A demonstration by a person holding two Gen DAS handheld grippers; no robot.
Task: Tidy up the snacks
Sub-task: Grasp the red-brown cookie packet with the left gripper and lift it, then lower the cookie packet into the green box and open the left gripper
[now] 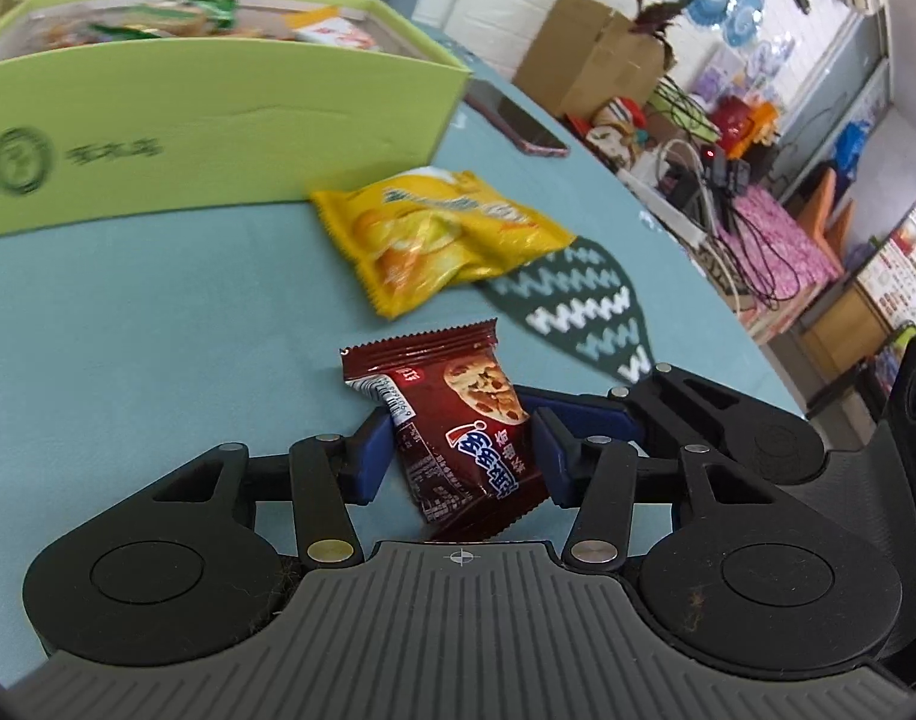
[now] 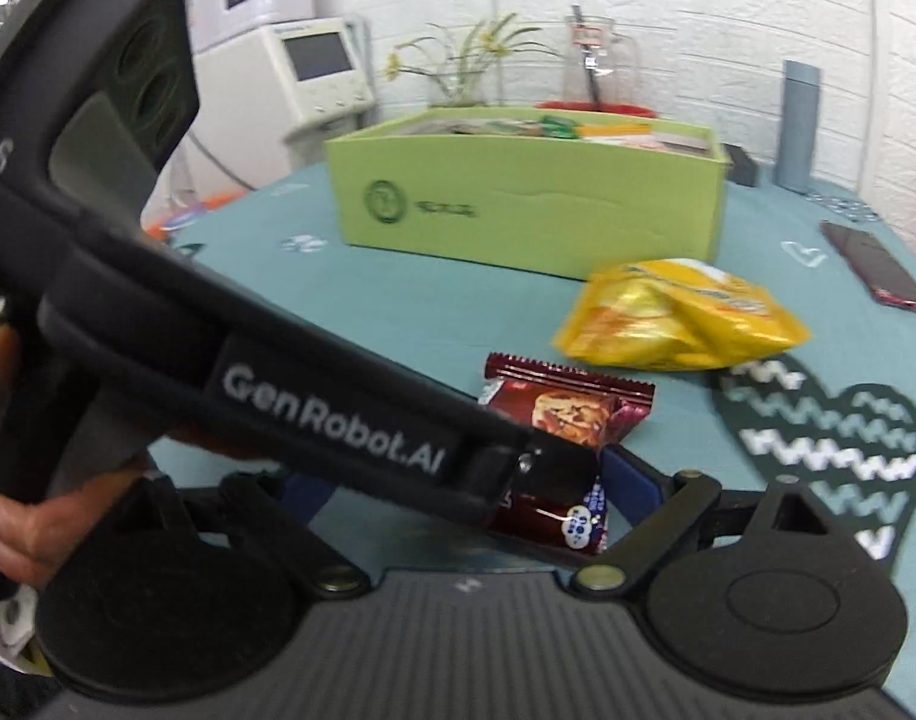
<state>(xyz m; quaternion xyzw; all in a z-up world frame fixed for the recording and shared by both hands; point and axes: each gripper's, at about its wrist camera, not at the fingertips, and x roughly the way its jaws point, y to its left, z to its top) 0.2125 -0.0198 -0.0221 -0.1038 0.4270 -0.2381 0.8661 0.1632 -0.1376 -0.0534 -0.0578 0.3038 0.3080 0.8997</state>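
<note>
A dark red cookie packet [image 1: 464, 438] stands between the blue pads of my left gripper [image 1: 458, 456]. The pads sit close on both sides, with a small gap showing at the right pad. In the right wrist view the same packet [image 2: 569, 414] lies under the left gripper body, which crosses in front. My right gripper [image 2: 470, 492] is open, its left finger hidden behind the left gripper. A yellow snack bag [image 1: 440, 234] [image 2: 680, 318] lies on the table beyond. A green box [image 1: 218, 120] [image 2: 530, 204] holds several snacks.
A teal tablecloth [image 1: 128, 330] covers the round table. A phone [image 1: 518, 120] [image 2: 872, 267] lies right of the box. A dark heart-shaped mat [image 1: 584, 306] [image 2: 818, 438] lies at right. A grey bottle [image 2: 797, 126], a glass jug [image 2: 599, 63] and a plant [image 2: 470, 60] stand behind the box.
</note>
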